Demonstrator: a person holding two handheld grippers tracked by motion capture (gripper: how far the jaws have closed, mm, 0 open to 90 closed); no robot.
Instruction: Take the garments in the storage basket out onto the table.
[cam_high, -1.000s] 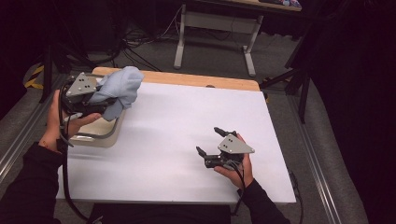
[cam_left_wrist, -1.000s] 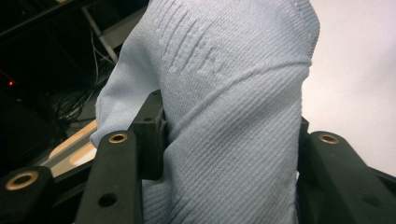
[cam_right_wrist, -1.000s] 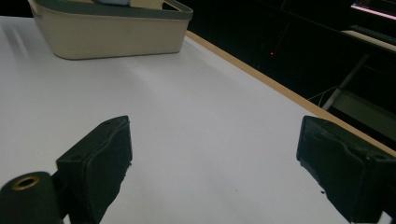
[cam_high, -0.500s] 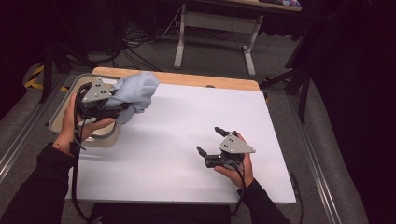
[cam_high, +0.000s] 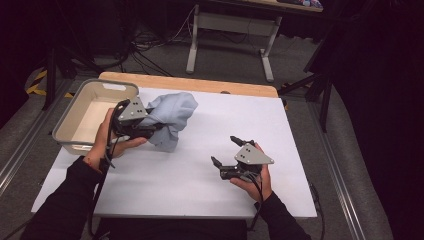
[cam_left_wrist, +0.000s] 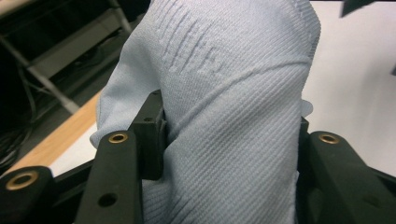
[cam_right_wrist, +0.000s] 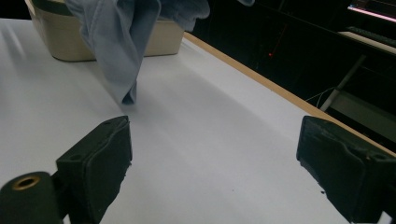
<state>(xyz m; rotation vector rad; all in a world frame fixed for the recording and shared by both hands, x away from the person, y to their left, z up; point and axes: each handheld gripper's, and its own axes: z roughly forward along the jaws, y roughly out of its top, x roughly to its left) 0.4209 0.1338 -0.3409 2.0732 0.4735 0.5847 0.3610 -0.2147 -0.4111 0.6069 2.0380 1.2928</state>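
A bunched light blue cloth (cam_high: 172, 117) hangs over the white table top (cam_high: 200, 175), its lowest fold touching or nearly touching the surface. My left gripper (cam_high: 152, 126) is shut on the cloth; in the left gripper view the knit fabric (cam_left_wrist: 233, 116) is pinched between both black jaws. In the right gripper view the cloth (cam_right_wrist: 121, 51) dangles ahead, in front of the bin (cam_right_wrist: 163, 39). My right gripper (cam_high: 226, 150) rests low on the right half of the table, jaws wide apart with nothing between its pads (cam_right_wrist: 100, 158).
A beige plastic bin (cam_high: 75, 107) stands at the table's left rear corner, just behind my left hand. A wooden strip (cam_high: 200, 84) runs along the far edge. Desk legs and cables lie on the floor beyond.
My left gripper has carried the cloth rightward and a little lower, away from above the bin and over the table. The right gripper has stayed put.
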